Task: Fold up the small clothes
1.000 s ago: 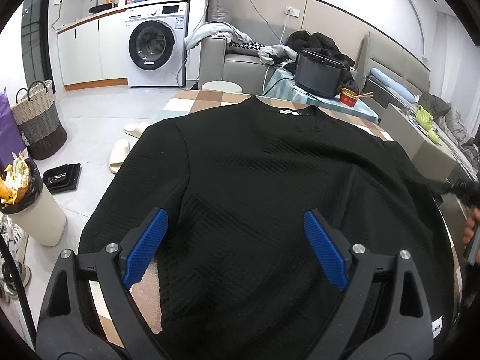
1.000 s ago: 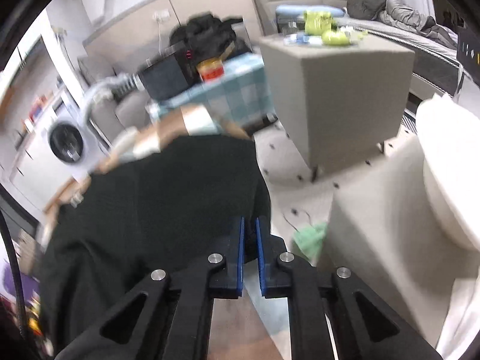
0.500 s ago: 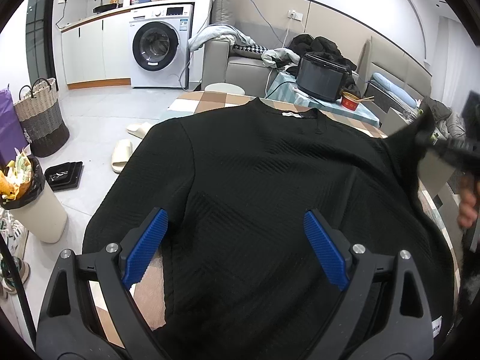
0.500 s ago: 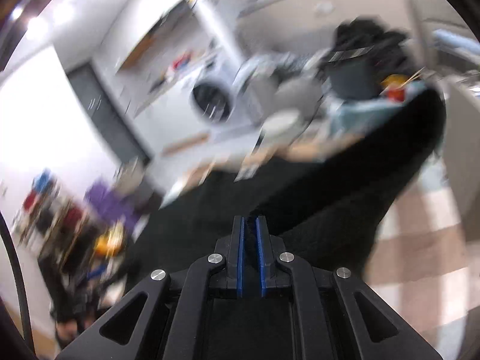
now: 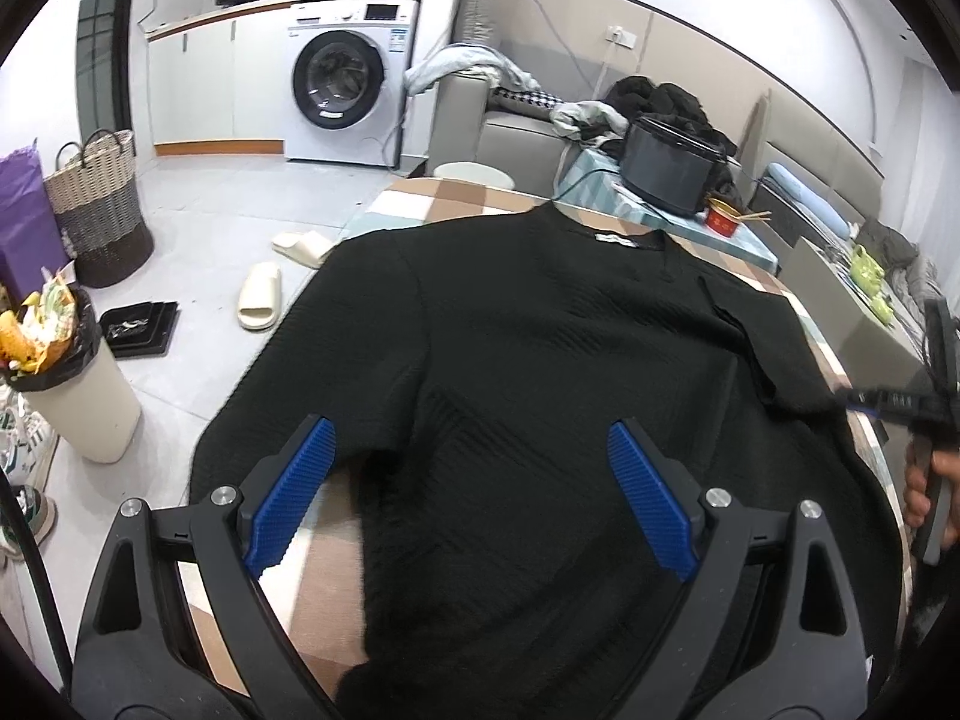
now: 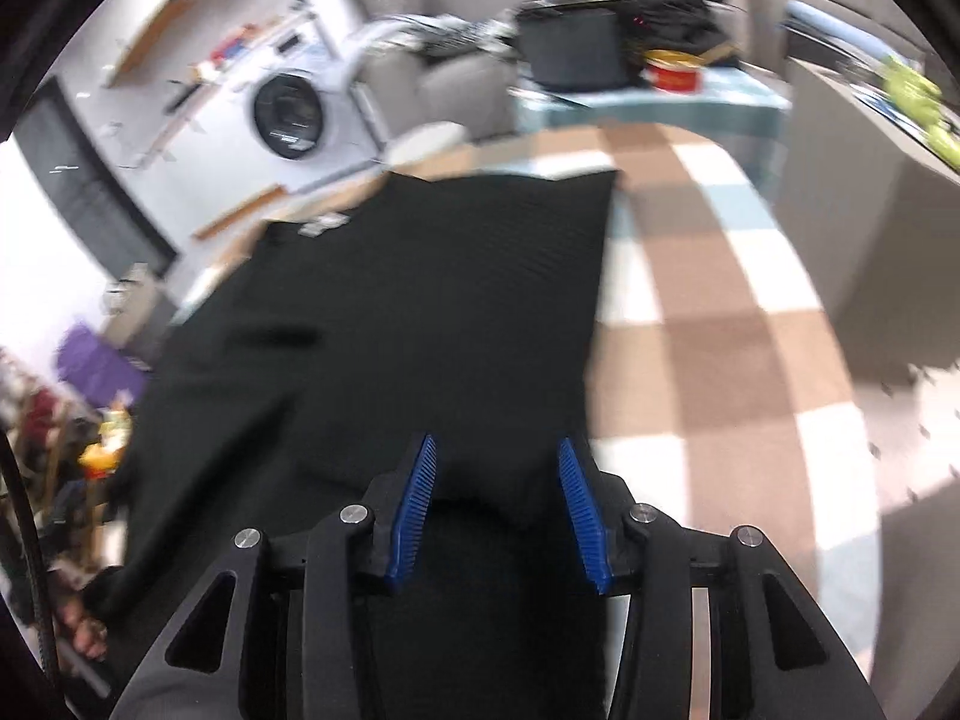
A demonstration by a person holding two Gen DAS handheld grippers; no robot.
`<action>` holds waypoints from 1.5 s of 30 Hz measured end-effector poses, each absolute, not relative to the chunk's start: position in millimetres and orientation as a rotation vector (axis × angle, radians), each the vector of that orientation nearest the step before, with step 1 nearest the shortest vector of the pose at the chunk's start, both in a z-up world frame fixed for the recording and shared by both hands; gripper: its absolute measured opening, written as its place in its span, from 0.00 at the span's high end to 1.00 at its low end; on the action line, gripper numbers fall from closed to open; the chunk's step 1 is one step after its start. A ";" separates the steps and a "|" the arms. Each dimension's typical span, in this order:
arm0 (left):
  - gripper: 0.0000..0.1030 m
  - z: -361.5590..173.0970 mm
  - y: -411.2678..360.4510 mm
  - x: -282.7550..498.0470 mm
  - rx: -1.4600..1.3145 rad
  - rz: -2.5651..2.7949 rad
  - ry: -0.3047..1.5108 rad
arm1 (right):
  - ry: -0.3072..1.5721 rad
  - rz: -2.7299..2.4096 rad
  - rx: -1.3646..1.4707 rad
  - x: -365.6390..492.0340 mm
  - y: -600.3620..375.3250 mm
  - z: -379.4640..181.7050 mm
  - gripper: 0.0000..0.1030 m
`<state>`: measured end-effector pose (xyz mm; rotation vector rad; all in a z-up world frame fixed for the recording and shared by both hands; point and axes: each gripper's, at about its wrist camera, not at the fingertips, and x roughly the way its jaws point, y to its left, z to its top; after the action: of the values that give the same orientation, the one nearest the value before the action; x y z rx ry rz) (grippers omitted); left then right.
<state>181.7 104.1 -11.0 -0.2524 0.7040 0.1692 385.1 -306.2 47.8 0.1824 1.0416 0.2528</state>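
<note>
A black ribbed sweater (image 5: 510, 360) lies flat on the checked table (image 5: 420, 204), collar at the far end. Its right sleeve is folded in over the body. My left gripper (image 5: 474, 498) hovers open above the lower body, with nothing pinched. At the right edge of the left wrist view a hand holds my right gripper (image 5: 864, 399) at the folded sleeve's end. In the right wrist view the right gripper (image 6: 498, 504) is opening its jaws. The black sweater (image 6: 420, 300) lies between and below the blue pads (image 6: 414, 504), which do not press on it.
Bare checked table (image 6: 720, 360) lies to the sweater's right, with a grey cube (image 6: 888, 192) beyond it. A black cooker (image 5: 666, 171) and a red bowl (image 5: 723, 217) stand past the far end. On the floor to the left are a bin (image 5: 72, 384), slippers (image 5: 261, 303) and a basket (image 5: 99, 210).
My right gripper carried the sleeve from the table's right edge in over the sweater's body, then opened from shut. My left gripper has stayed open in place.
</note>
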 end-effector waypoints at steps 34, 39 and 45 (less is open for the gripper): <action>0.76 -106.8 278.6 192.6 -0.693 0.327 0.859 | 1.067 0.202 0.193 340.8 -329.7 32.0 0.80; 0.94 -89.3 278.2 197.2 -0.675 0.341 0.808 | 1.053 0.197 0.244 338.3 -337.6 33.0 0.80; 0.95 -28.0 243.3 218.2 -0.482 0.330 0.720 | 1.034 0.204 0.258 332.1 -342.1 38.1 0.80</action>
<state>218.2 243.3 -28.0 -0.4821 0.7196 0.3299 332.1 -342.1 38.1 0.2584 1.0336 0.2044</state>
